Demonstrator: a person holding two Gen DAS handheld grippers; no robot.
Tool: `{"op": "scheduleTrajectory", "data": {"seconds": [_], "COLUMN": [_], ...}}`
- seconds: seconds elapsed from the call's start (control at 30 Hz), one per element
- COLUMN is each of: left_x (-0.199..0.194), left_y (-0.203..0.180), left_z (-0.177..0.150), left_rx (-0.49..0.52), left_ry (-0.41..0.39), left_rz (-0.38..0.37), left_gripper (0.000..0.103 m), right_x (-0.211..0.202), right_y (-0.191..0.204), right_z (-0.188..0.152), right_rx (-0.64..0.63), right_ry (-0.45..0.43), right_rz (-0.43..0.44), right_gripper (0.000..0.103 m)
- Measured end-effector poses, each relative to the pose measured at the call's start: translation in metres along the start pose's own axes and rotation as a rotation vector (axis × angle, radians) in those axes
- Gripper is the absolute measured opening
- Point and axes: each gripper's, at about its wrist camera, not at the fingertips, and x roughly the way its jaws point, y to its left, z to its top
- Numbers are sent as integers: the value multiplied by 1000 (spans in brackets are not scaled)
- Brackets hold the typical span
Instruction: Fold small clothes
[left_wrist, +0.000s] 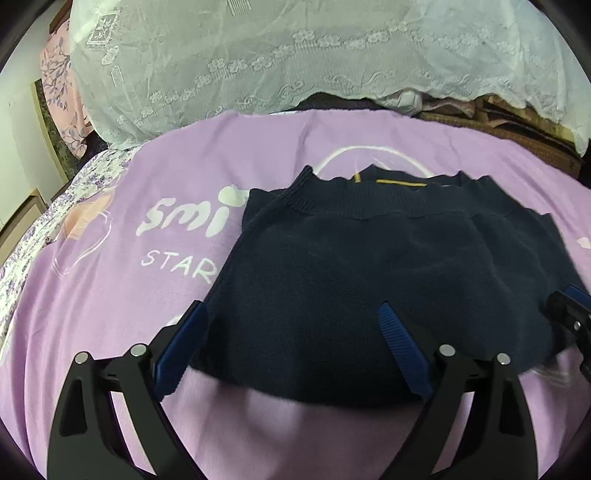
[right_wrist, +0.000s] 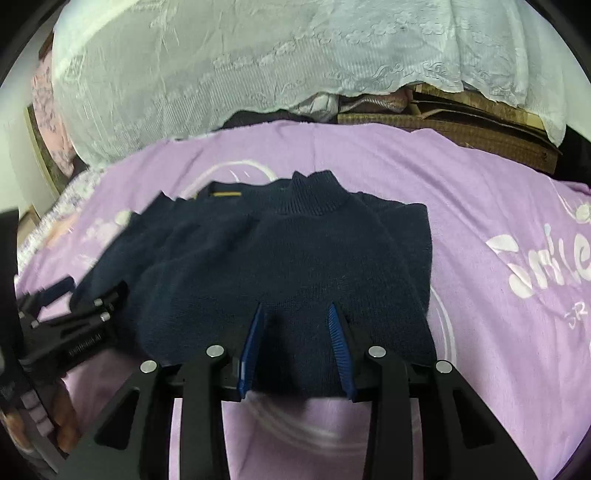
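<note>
A dark navy knit sweater (left_wrist: 369, 266) lies partly folded on a purple printed blanket (left_wrist: 110, 314), its ribbed collar and a yellow neck label (left_wrist: 400, 182) at the far side. My left gripper (left_wrist: 291, 308) is open, its blue pads on either side of the sweater's near left edge. In the right wrist view the sweater (right_wrist: 277, 258) lies ahead with its collar (right_wrist: 314, 195) far. My right gripper (right_wrist: 295, 308) is open over the near hem, holding nothing. The left gripper (right_wrist: 74, 295) shows at the left edge, and the right gripper (left_wrist: 570, 314) at the right edge of the left view.
A white lace cloth (left_wrist: 295, 55) covers a pile at the back of the bed. Brown folded fabrics (right_wrist: 461, 118) lie at the back right. A floral sheet (left_wrist: 55, 206) hangs at the left edge of the bed. White "smile" lettering (right_wrist: 546, 266) marks the blanket.
</note>
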Motion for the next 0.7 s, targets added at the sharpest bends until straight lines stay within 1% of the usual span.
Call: {"op": "scheduleTrajectory", "data": {"seconds": [0.17, 0.2, 0.27, 0.3, 0.4, 0.47, 0.63, 0.7], "left_x": [-27, -30, -41, -45, -63, -72, -96, -101], "left_y": [1, 1, 1, 1, 3, 5, 8, 9], "left_z": [-6, -6, -7, -7, -7, -8, -9, -10], "left_rx": [-23, -27, -32, -33, -51, -59, -65, -68], "left_ry": [-40, -46, -60, -66, -95, -109, -147, -151], "left_rz": [-15, -18, -23, -22, -31, -35, -36, -40], "left_gripper": [91, 91, 91, 91, 91, 91, 91, 93], "right_x": [-32, -40, -52, -60, -76, -85, -98, -101], "right_y": [7, 10, 14, 17, 22, 22, 14, 12], "right_z": [3, 3, 4, 4, 3, 1, -5, -6], "right_rx": [-1, -7, -16, -22, -41, -32, 2, 15], "right_ry": [-65, -83, -109, -126, -157, -165, -178, -177], "right_rz": [23, 24, 24, 18, 4, 10, -7, -16], "right_gripper": [37, 39, 47, 53, 54, 55, 67, 67]}}
